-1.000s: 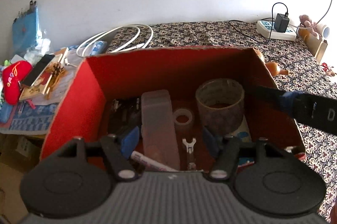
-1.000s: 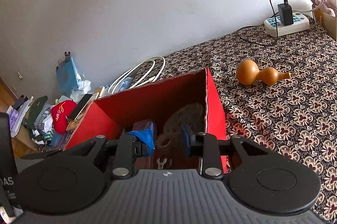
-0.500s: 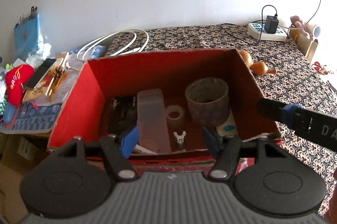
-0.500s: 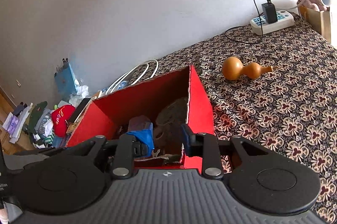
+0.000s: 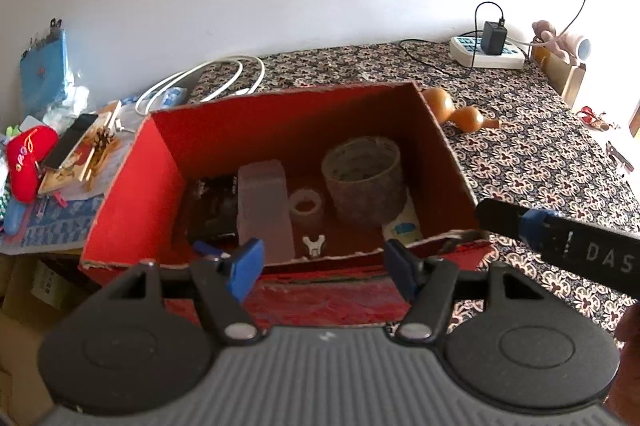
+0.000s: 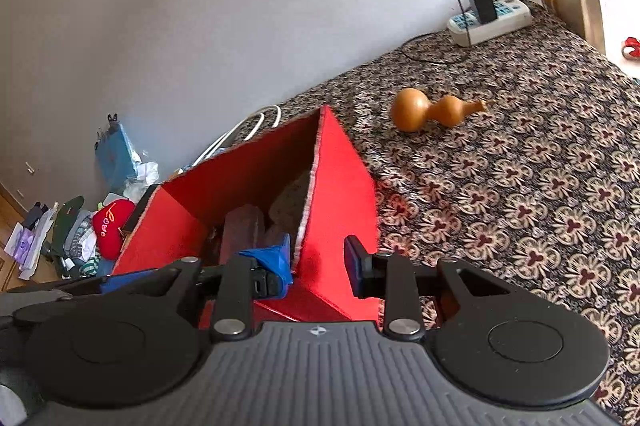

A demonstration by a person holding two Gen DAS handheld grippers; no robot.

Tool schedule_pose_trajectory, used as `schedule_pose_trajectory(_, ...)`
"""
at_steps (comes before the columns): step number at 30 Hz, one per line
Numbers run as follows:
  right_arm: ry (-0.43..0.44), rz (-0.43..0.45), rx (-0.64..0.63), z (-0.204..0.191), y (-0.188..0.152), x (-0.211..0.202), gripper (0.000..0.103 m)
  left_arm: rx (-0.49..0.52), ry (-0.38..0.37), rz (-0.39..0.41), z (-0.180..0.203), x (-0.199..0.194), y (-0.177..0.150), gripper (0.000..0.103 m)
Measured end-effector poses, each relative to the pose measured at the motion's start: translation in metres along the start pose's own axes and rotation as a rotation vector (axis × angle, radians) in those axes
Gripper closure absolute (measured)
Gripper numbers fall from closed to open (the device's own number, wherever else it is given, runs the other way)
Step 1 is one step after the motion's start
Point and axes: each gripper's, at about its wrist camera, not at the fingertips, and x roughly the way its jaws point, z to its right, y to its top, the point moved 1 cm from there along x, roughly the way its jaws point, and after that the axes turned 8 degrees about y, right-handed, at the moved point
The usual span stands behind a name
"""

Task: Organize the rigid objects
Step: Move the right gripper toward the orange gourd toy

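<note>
One gourd (image 6: pixel 434 109), dried, tan, two-lobed with a short stem, lying on its side on the patterned cloth (image 6: pixel 540 166), well apart from the red cardboard box (image 6: pixel 336 194) and beyond its far right corner. Judged light, hard-shelled, smooth and liable to roll or crack under a hard squeeze; best taken across the narrow waist between the lobes. Box already holds a large tape roll (image 5: pixel 362 178), small clear tape roll (image 5: pixel 306 204), translucent plastic case (image 5: pixel 264 206) and small wrench (image 5: pixel 313 244). Left gripper (image 5: pixel 324 266): jaws apart, empty. Right gripper (image 6: pixel 318 264): jaws apart, empty, near the box's right wall.

both hand-held grippers withdrawn from red box (image 5: pixel 132 194), seemingly
</note>
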Motion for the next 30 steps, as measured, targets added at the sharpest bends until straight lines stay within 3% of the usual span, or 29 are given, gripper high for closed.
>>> schedule_pose_trajectory(12,-0.045,-0.01,0.061,0.037,-0.007,-0.018,0.09,0.084,-0.066,0.002,0.048,-0.018,-0.005,0.036)
schedule_pose_trajectory(30,-0.137,-0.078,0.194,0.118,-0.02,-0.045,0.09,0.248,-0.163,-0.122,0.147,0.001,-0.024,0.035)
